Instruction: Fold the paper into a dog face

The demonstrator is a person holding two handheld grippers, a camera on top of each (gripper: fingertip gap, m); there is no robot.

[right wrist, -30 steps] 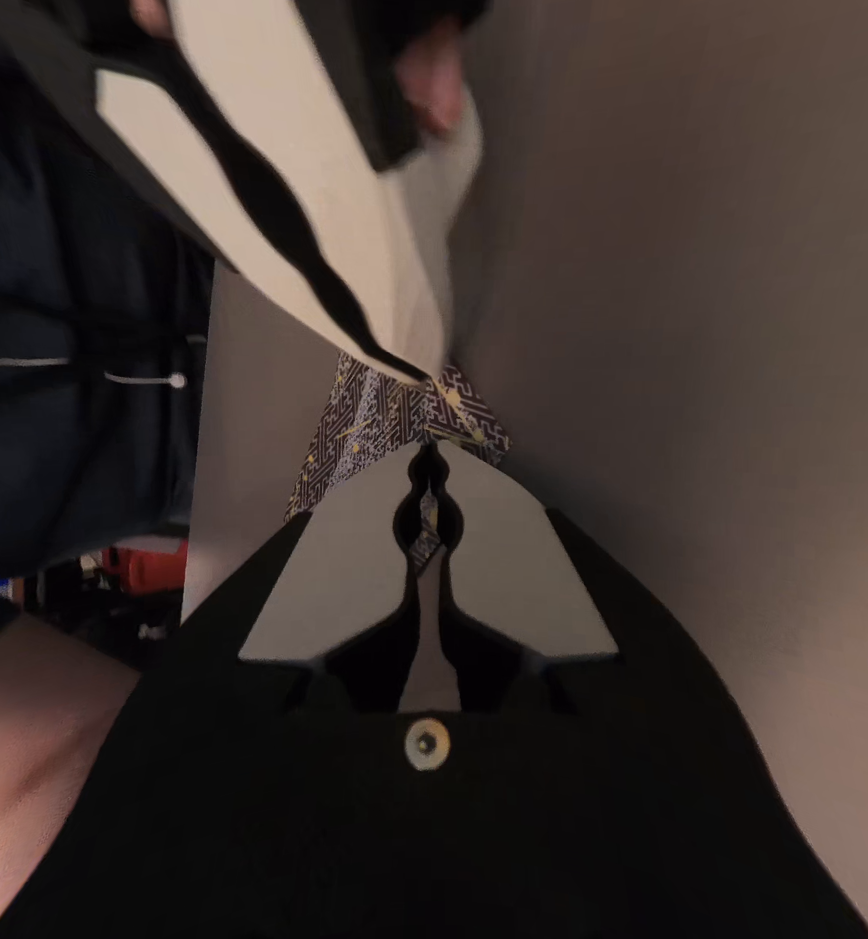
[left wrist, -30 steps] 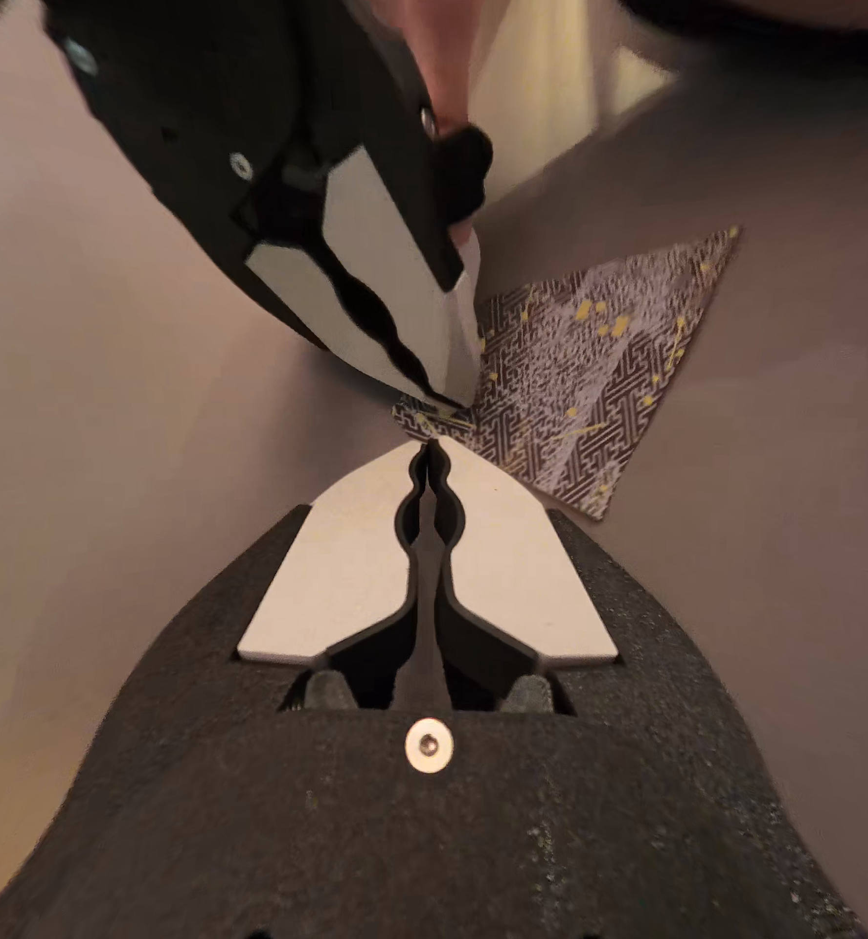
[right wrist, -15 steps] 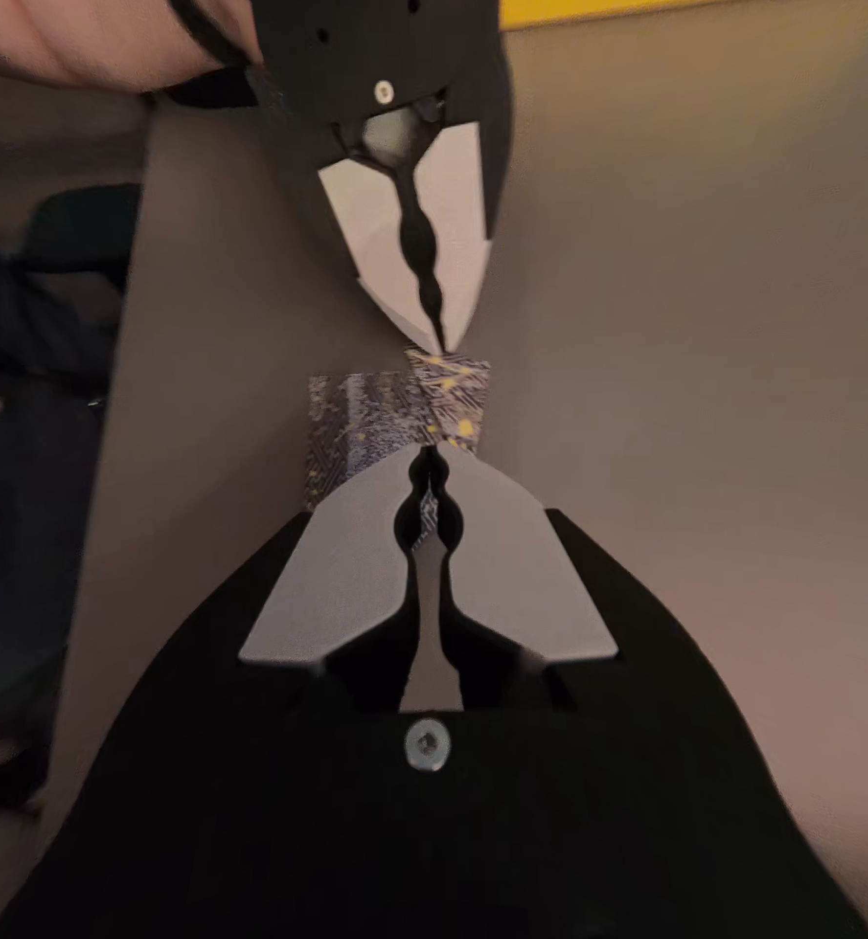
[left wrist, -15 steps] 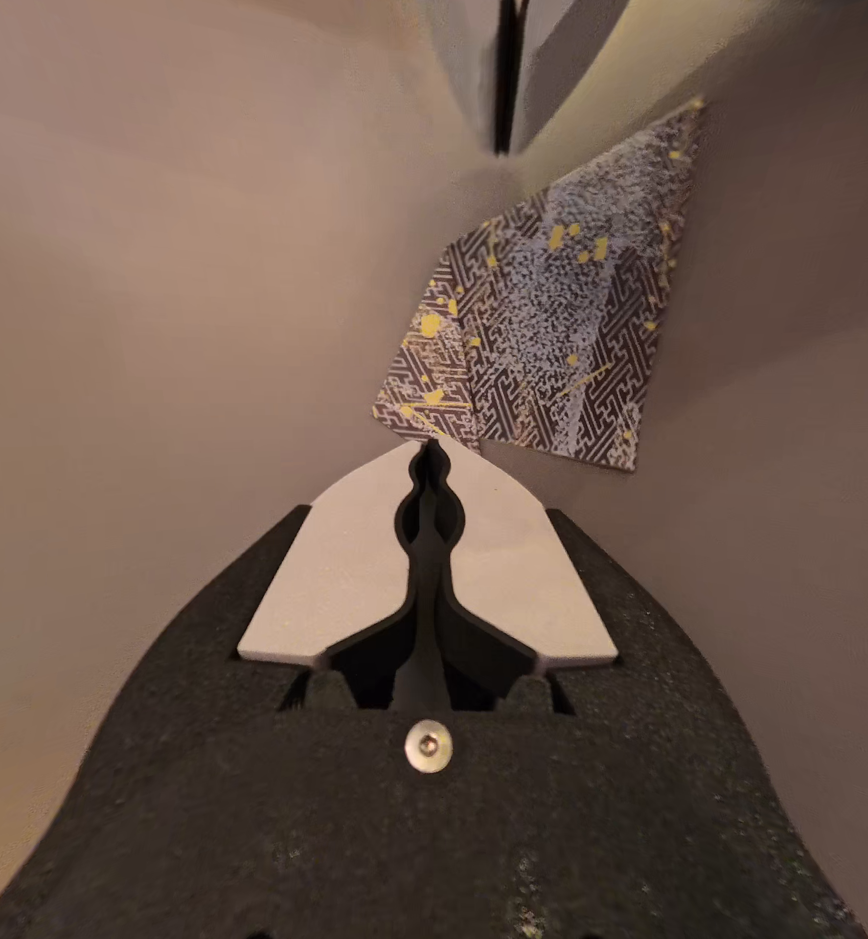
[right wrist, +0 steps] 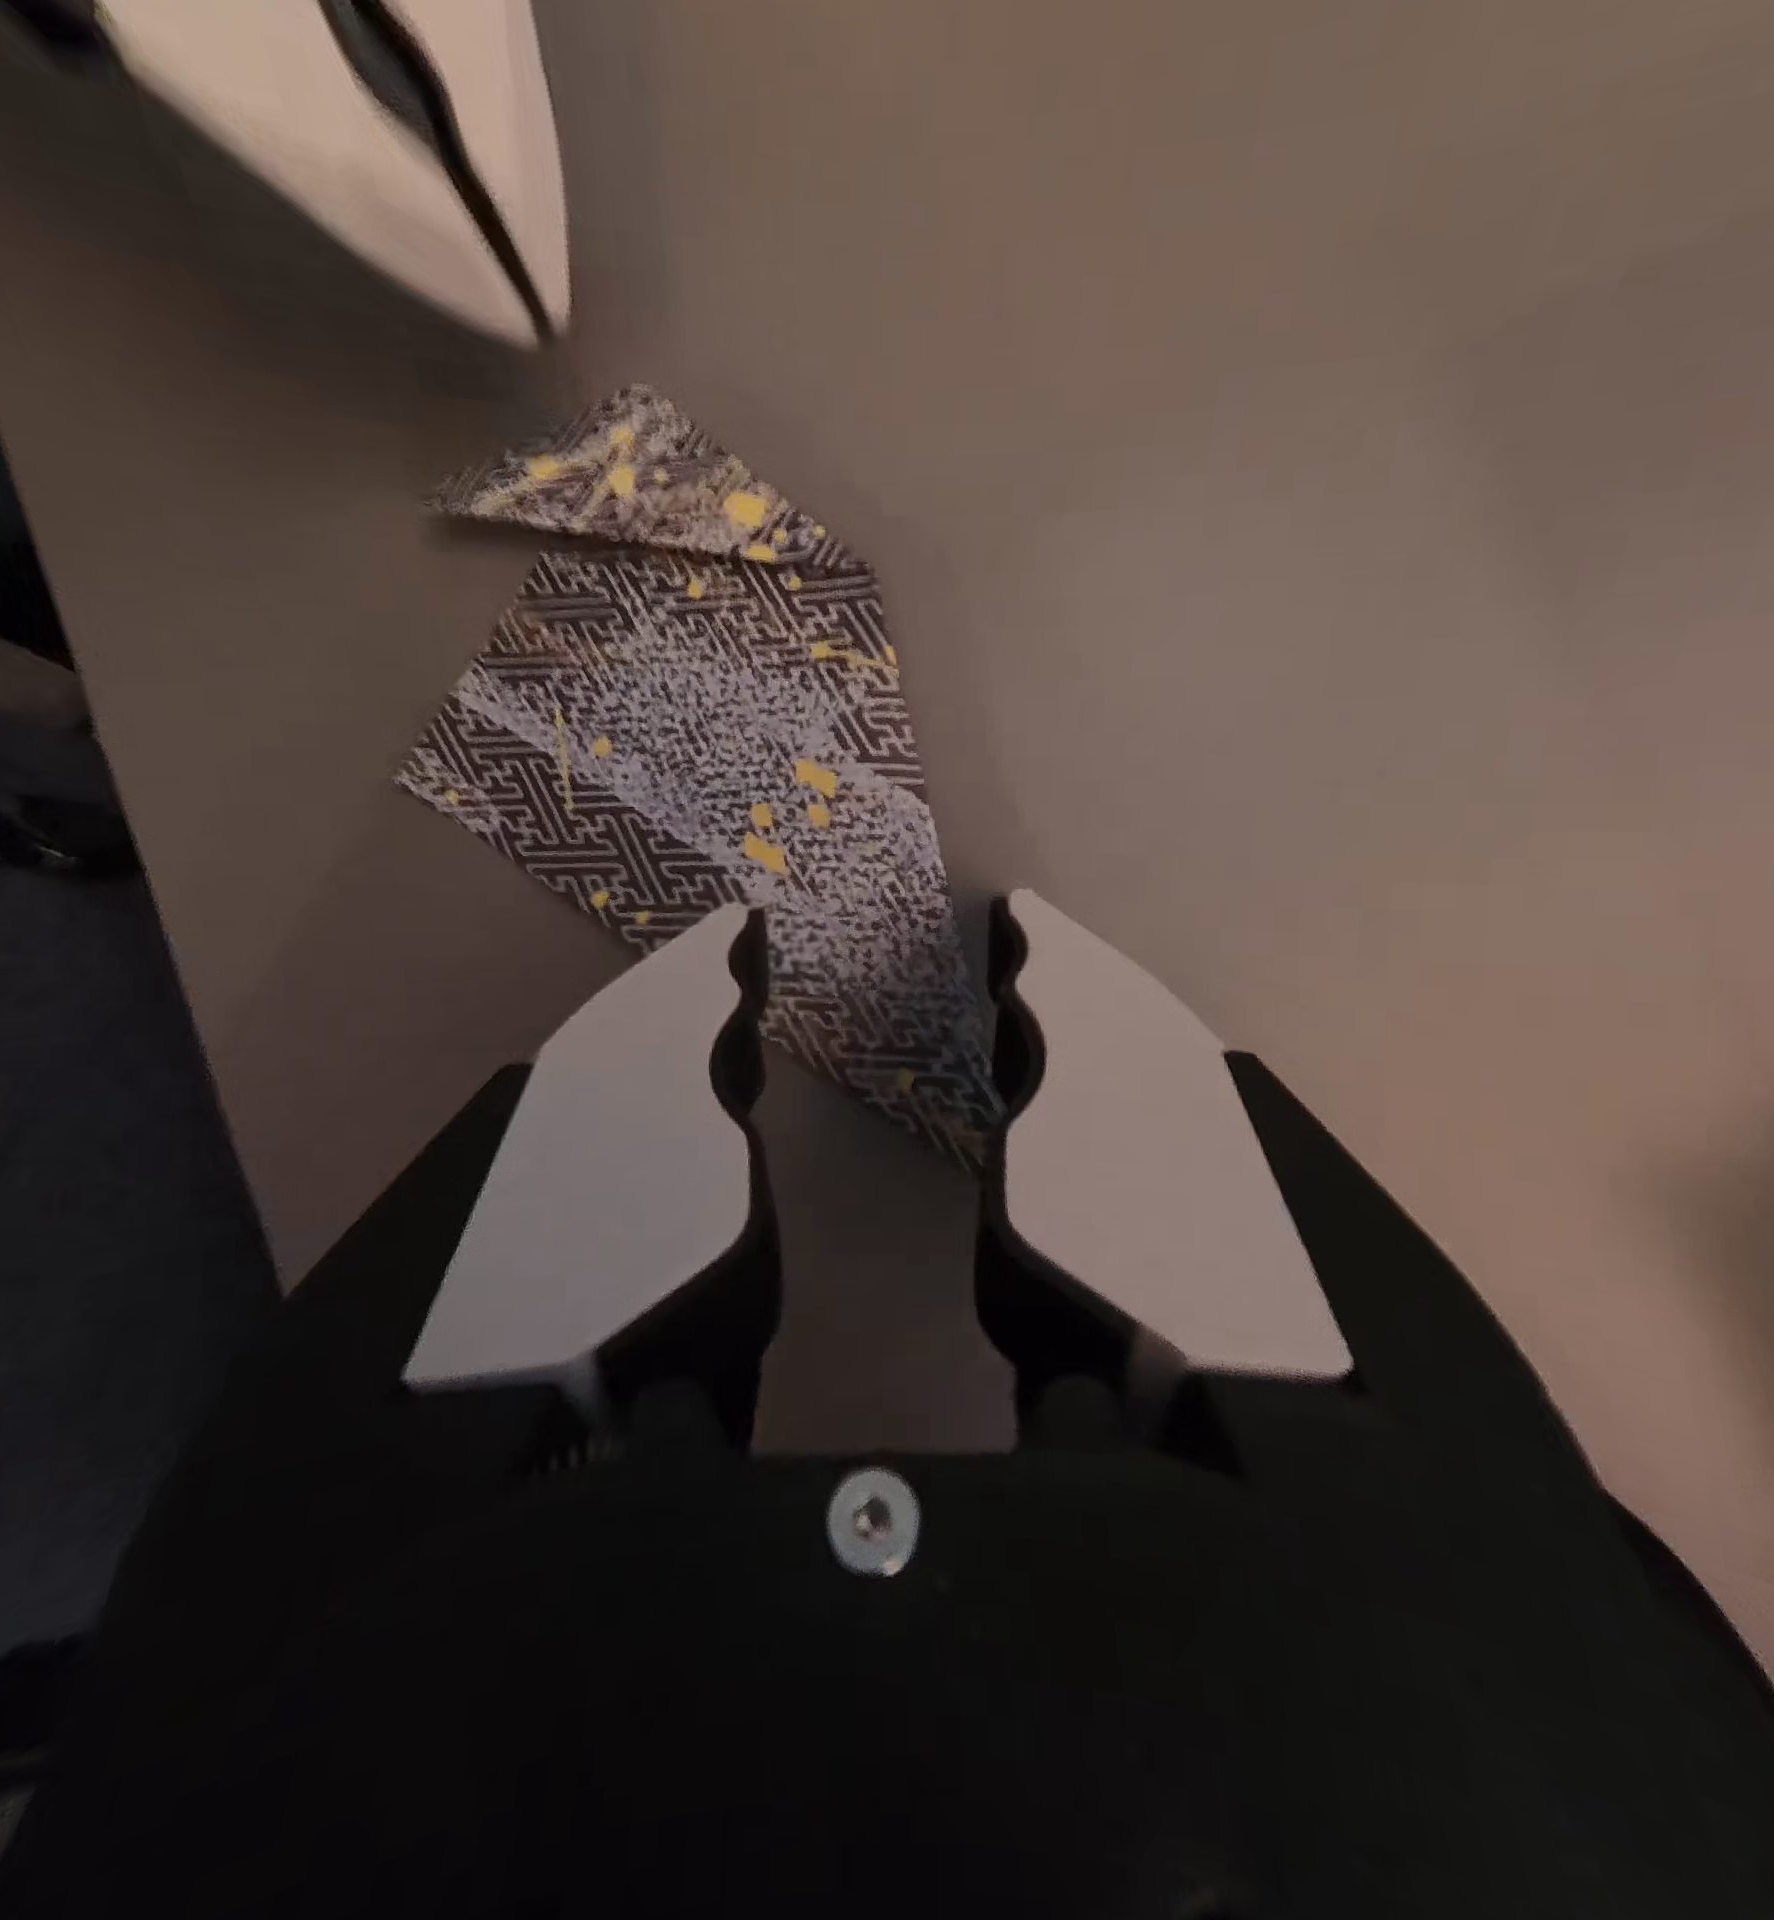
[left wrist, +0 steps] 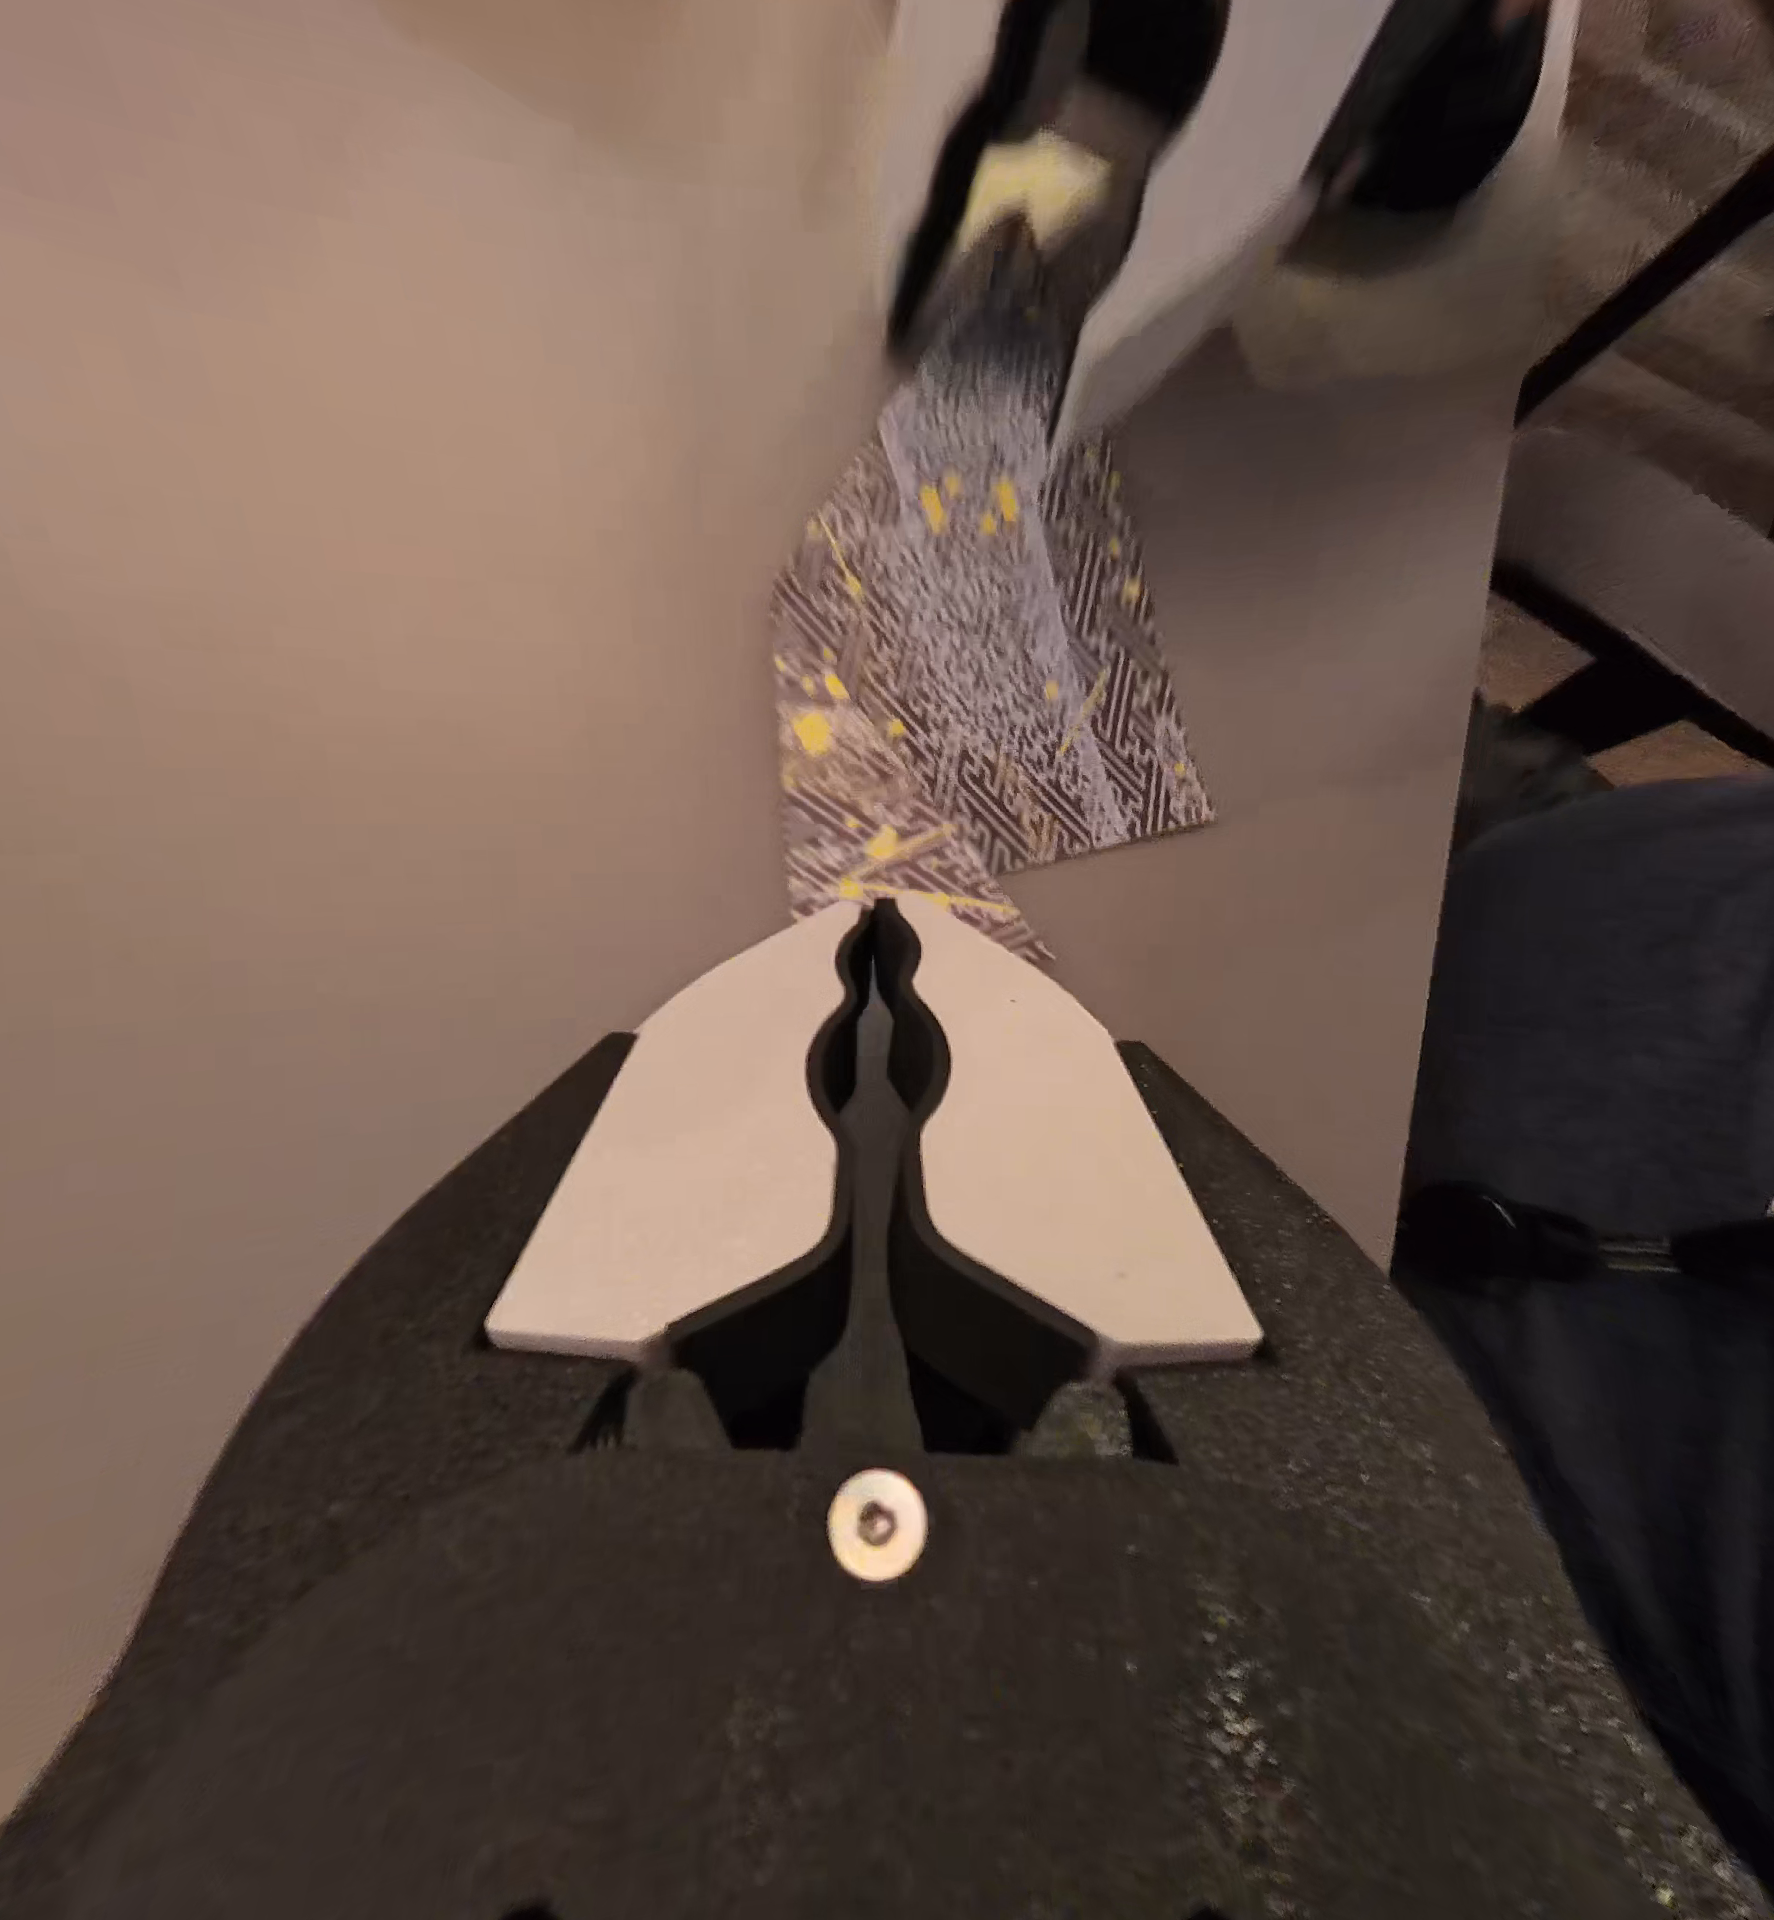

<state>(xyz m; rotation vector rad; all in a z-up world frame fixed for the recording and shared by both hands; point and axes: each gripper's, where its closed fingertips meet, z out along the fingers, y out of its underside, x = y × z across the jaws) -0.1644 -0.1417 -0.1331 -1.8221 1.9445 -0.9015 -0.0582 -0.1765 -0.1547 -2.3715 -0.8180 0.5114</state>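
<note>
We saw the patterned paper lying on the plain grey-brown table, a dark sheet with a fine maze-like print, a pale speckled band across it and scattered yellow flecks. In the left wrist view it stretched from the tips of the left gripper toward one o'clock, and its near corner lay right at those tips. The left gripper's two pale fingers were drawn together with only a thin line between them at the front; we could not tell whether that corner of the paper was pinched there or merely lay beneath. At twelve to one o'clock in the same view the right gripper came down blurred over the far end of the sheet. In the right wrist view the right gripper stood with its fingers well apart, the near point of the paper showing in the gap between them and nothing clamped. From there the sheet ran toward eleven o'clock, where a small flap was folded over and lifted a little off the table. The left gripper showed blurred at ten to eleven o'clock, just above that flap. Dark blue clothing of the person filled the three o'clock edge of the left wrist view.
</note>
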